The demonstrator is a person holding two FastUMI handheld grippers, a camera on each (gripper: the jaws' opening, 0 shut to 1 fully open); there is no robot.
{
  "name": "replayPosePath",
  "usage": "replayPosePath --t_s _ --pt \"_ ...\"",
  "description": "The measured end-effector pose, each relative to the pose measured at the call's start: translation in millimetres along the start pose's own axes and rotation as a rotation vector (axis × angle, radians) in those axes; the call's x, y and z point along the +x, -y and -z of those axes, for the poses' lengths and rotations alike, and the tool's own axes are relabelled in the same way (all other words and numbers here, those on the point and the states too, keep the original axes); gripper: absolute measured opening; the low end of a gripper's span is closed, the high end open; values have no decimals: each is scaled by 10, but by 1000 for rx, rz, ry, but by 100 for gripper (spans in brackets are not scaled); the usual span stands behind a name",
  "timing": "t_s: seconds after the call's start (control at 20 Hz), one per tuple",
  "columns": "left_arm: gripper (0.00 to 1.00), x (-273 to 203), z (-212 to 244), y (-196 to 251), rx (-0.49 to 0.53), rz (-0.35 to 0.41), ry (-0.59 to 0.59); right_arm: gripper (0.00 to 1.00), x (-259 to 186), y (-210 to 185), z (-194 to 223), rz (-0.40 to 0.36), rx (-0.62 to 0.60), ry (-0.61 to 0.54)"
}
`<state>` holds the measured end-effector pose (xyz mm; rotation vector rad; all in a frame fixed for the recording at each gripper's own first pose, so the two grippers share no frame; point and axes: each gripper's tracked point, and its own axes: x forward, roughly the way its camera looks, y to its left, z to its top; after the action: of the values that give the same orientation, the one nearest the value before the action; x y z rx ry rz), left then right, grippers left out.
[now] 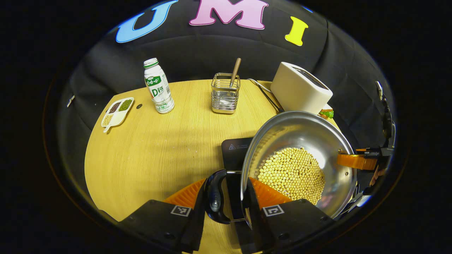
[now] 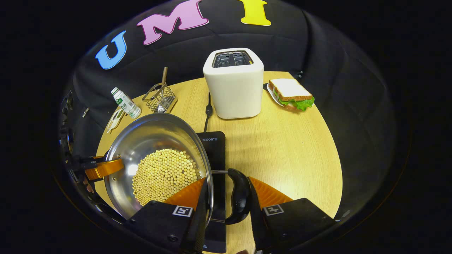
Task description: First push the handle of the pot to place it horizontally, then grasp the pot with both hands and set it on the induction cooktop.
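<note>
On the round wooden worktop (image 2: pixel 289 148), the pot (image 2: pixel 155 141) of beans hangs tilted over the induction cooktop (image 2: pixel 215 148), left gripper (image 1: pixel 226 201) and right gripper (image 2: pixel 226 201) each clamping a side handle, so lowering it level comes next.

Polished, mirror-bright metal pot (image 1: pixel 300 141) with glossy black plastic handle (image 1: pixel 215 197); matt pale wood-grain table (image 1: pixel 155 155); smooth matt white toaster (image 2: pixel 233 84); shiny wire-metal caddy (image 1: pixel 225 93); glossy black cooktop (image 2: pixel 215 148); matt black cloth wall (image 1: pixel 197 56).
</note>
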<state>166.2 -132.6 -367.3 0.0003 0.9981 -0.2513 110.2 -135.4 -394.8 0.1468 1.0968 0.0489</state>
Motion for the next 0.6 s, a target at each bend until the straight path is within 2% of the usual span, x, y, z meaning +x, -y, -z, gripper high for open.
replayPosePath --t_s 0.15,0.4,0.45,0.5,0.55,0.6 --pt "59 -3 2 -3 1 1 -4 58 0 1 -1 1 1 -1" --pt "66 23 35 66 -15 26 -18 63 -18 1 -10 2 11 15" --pt "71 13 35 102 -25 37 -14 63 -29 -14 -33 -4 18 27" --pt "80 8 37 122 -32 44 -12 65 -47 -24 -60 -12 27 39" --pt "85 -7 35 129 -32 45 -10 69 -59 -19 -78 -11 35 46" --pt "92 -28 22 117 -30 35 -4 79 -57 -11 -79 -9 42 49"
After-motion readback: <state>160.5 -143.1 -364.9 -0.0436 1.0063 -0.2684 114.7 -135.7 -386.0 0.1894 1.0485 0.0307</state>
